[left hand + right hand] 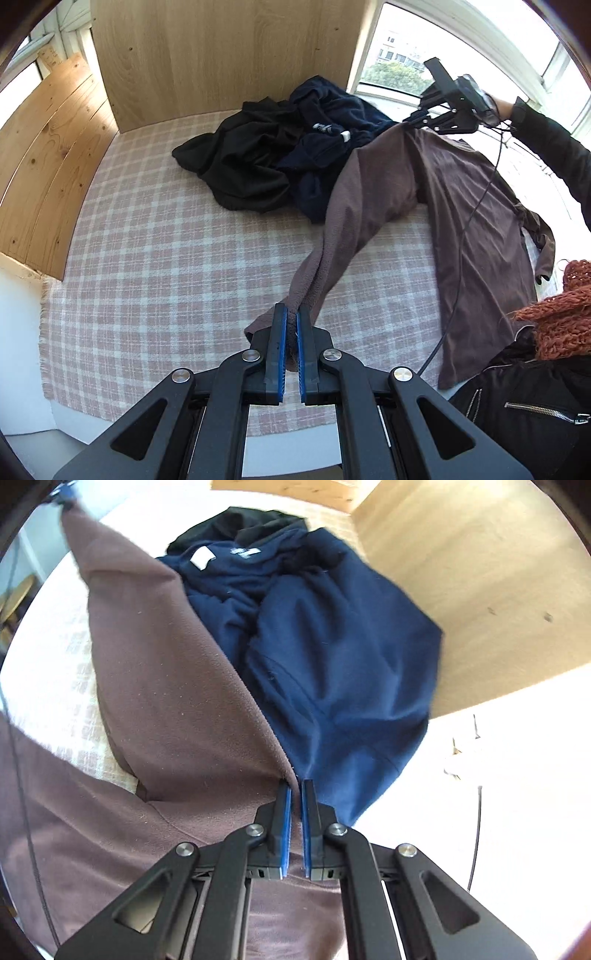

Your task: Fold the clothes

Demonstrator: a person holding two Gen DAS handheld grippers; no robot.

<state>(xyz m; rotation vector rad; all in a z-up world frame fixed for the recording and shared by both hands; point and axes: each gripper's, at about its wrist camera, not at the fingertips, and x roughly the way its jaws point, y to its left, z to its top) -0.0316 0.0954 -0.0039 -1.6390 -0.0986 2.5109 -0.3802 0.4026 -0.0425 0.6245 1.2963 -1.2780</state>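
Both grippers clamp the brown top (pixel 461 206): left gripper (pixel 291 317) pinches the sleeve, right gripper (pixel 296 794) the shoulder. It's spread, unfolded; the dark heap (pixel 280 155) waits crumpled.

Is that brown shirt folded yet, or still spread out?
Not folded. The brown shirt lies mostly flat on the checked blanket, its sleeve stretched between the left gripper and right gripper.

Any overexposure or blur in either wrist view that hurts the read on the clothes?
Left wrist view: sharp, evenly lit; only the window blows out; strong fisheye bending. Right wrist view: the checked pink-and-white bedspread and the sill at right wash to white, upper edges smear, yet the brown fleece top and navy garment stay readable.
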